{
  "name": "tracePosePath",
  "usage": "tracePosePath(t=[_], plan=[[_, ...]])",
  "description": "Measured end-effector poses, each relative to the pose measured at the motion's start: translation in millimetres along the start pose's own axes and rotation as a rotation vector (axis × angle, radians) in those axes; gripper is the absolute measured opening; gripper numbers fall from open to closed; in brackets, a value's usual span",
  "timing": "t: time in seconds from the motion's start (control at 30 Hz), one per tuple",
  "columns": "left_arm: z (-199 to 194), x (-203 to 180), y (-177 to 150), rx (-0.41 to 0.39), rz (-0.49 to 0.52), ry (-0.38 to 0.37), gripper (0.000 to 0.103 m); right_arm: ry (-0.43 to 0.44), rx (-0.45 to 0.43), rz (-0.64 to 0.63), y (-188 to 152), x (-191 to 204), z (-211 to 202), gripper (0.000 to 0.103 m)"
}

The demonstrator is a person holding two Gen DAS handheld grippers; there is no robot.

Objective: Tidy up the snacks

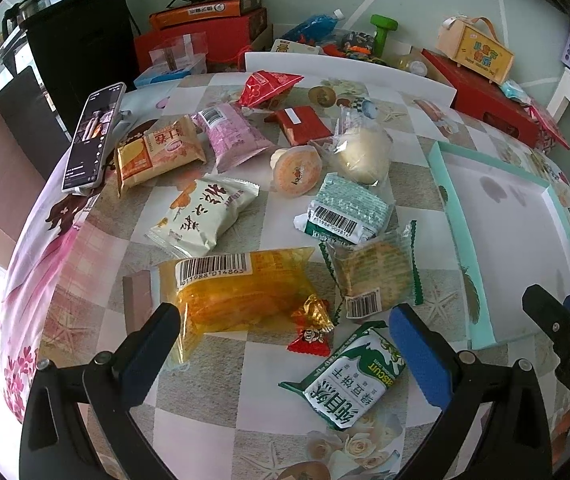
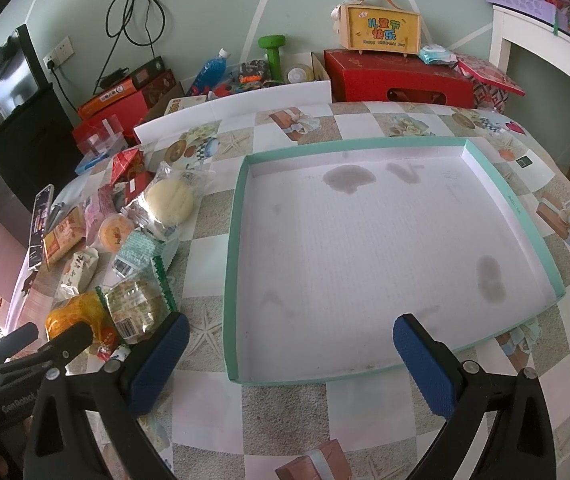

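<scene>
left gripper hanging wide open, empty, over green biscuit packet and red candy | advise straddling the yellow cake pack across its short side, pinching mid-body | snacks lying scattered left of teal tray | right gripper gaping open, empty; its view alone showing tray bare, stained

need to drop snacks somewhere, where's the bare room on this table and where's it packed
The teal tray holds nothing, only stains on its white floor. Bare tablecloth lies between the tray's near wall and the open right tool, and behind the tray toward the red box. Left of the tray it is crowded: snack packets from the orange packet to the phone.
</scene>
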State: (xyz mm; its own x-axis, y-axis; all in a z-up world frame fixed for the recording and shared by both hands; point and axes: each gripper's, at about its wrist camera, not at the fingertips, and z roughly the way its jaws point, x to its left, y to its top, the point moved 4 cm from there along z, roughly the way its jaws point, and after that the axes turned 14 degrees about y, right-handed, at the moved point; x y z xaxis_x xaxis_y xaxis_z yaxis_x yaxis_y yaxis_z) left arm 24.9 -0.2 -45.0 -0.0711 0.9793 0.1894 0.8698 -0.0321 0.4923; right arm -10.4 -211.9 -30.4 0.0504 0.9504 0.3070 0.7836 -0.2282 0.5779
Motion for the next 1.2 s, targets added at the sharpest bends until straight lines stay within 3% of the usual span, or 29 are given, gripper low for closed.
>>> tracePosePath(t=[1.2], plan=[[3.2, 5.2, 0.1, 0.016, -0.035, -0.006, 0.103, 0.001, 0.002, 0.001, 0.5, -0.5, 0.4, 0.103]])
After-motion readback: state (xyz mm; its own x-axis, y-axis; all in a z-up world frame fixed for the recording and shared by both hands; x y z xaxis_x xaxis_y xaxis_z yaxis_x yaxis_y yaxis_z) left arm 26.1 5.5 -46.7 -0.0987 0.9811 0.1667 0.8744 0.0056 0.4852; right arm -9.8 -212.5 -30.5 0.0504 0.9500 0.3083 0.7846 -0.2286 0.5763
